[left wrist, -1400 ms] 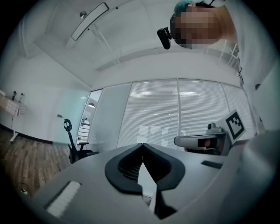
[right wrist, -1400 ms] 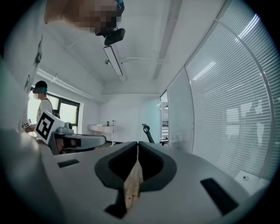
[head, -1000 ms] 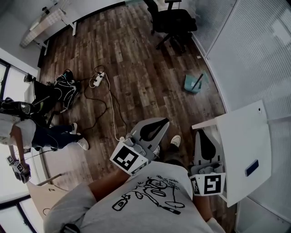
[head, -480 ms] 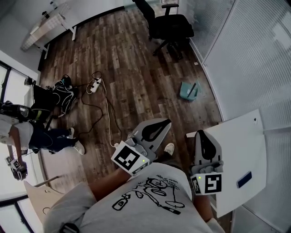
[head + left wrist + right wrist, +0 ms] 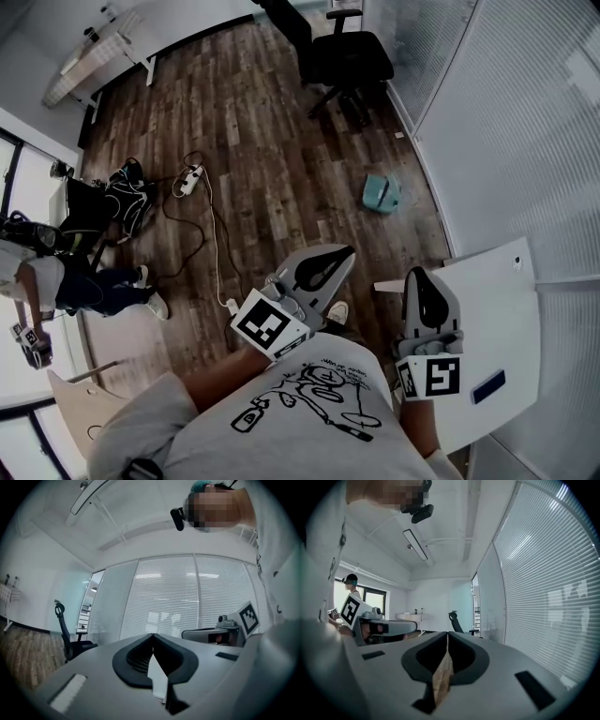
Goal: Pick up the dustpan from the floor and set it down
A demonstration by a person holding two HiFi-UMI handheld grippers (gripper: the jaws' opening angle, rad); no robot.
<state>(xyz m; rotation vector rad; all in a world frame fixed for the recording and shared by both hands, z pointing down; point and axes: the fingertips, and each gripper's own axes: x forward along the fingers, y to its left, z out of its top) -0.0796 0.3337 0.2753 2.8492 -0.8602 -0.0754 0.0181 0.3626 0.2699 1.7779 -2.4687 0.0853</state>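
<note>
Dustpan point(image 5: 382, 194) lying on the wooden floor point(image 5: 253, 122) near the glass wall, well apart from both grippers, left gripper point(image 5: 345, 253) and right gripper point(image 5: 418, 275) each pressing its jaws together, gripping nothing.

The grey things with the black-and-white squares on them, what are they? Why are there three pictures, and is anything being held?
Those are two hand-held grabbers with two jaws each; a person carries them, no robot. The cubes with square patterns are part of them. The head view comes from a camera on the person's head, looking down: you see the left gripper and the right gripper. The other two pictures come from small cameras riding on each gripper, looking along its jaws. In both, the jaws are shut together with nothing between them. On the wooden floor lie a teal dustpan and a white power strip with its cable; a black office chair stands farther off. Nothing is held.
</note>
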